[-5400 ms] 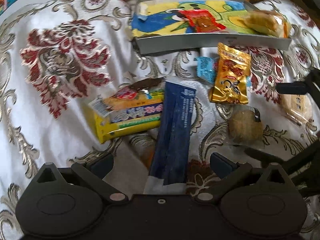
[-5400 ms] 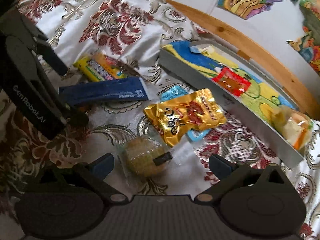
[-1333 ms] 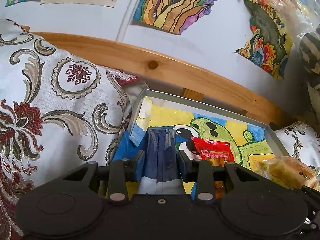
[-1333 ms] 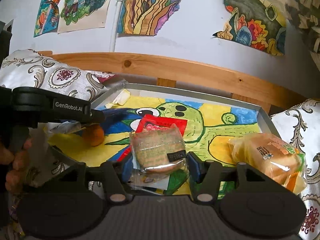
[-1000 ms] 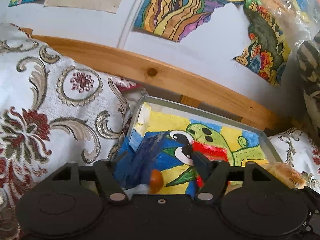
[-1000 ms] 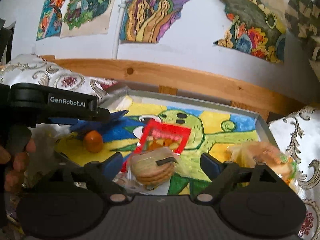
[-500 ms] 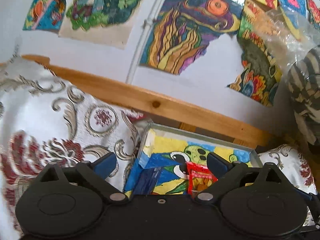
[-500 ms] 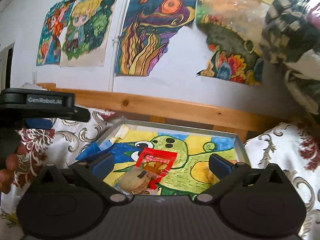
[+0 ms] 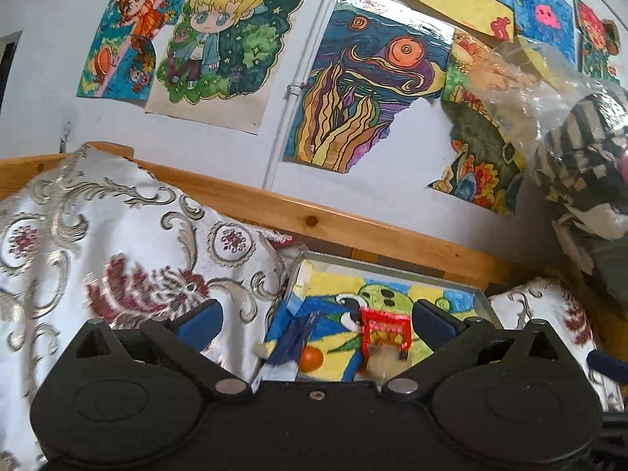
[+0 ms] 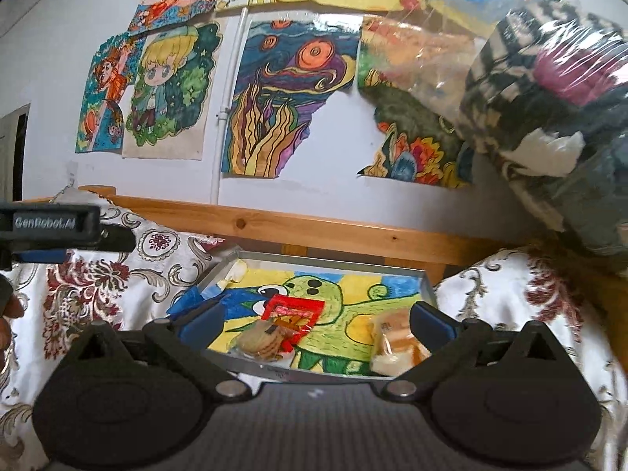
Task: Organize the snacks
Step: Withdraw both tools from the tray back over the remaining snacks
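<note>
While both tools hang in the air above the bed, the snacks lie in the tray down below. The left tool is spread wide and holds nothing. The right tool is spread wide too, with nothing between its blue fingers.

The tray is a flat grey one with low walls. It has a bright picture of a green creature on its floor. It sits on a white bed cover with silver curls and dark red flowers, right next to a wooden bed rail.

Inside the tray, a red packet lies near the middle. A round cookie in a clear wrapper lies against its near edge, partly on top of it. On the right side of the tray there is a piece of bread in a clear bag. On the left side lies a long dark blue packet — and just beside it, a small orange ball-shaped thing.

In the right camera, the left tool shows at the far left edge, with part of a hand under it.

The wall behind is covered in coloured drawings — a child with yellow hair, swirls, a pink jellyfish. A clear plastic bag with striped cloth inside fills the upper right.
</note>
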{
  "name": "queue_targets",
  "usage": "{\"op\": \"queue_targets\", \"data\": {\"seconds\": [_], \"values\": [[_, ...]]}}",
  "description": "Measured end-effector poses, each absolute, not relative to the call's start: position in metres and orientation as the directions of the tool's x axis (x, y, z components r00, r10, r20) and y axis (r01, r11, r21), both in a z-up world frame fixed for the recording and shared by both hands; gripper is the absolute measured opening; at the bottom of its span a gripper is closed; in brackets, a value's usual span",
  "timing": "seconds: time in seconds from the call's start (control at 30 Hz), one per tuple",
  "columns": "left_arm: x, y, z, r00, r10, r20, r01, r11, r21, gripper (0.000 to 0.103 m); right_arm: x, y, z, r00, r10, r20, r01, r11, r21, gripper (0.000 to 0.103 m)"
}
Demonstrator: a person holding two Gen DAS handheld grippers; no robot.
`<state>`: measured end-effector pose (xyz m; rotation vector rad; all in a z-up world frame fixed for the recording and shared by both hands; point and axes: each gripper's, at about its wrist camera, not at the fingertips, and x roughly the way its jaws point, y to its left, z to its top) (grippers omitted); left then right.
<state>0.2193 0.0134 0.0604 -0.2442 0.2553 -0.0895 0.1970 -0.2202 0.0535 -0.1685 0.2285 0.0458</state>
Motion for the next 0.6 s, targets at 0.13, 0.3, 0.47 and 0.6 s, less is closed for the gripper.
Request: {"op": "queue_targets", "data": {"seconds": [0.13,0.3,0.47,0.6], "values": [[0.189,0.011,0.053,0.96,-0.119,-0.252,0.059,0.97,-0.235,0.102,0.169,-0.224,0.056,0.973,0.018,-0.232,-0.058,0.985,-0.164,0.103],[0.158,0.007,0.042,0.949,-0.13,-0.288,0.068,0.974,-0.215,0.102,0.137,-0.23,0.055,0.971,0.007,-0.24,-0.048,0.985,-0.165,0.103],[0.13,0.003,0.037,0.945,-0.149,-0.292,0.097,0.978,-0.186,0.102,0.108,-0.235,0.055,0.967,-0.007,-0.256,-0.036,0.986,-0.161,0.103],[0.112,-0.001,0.03,0.932,-0.171,-0.321,0.122,0.978,-0.168,0.102,0.091,-0.241,0.055,0.956,-0.018,-0.293,-0.025,0.989,-0.144,0.103]]}}
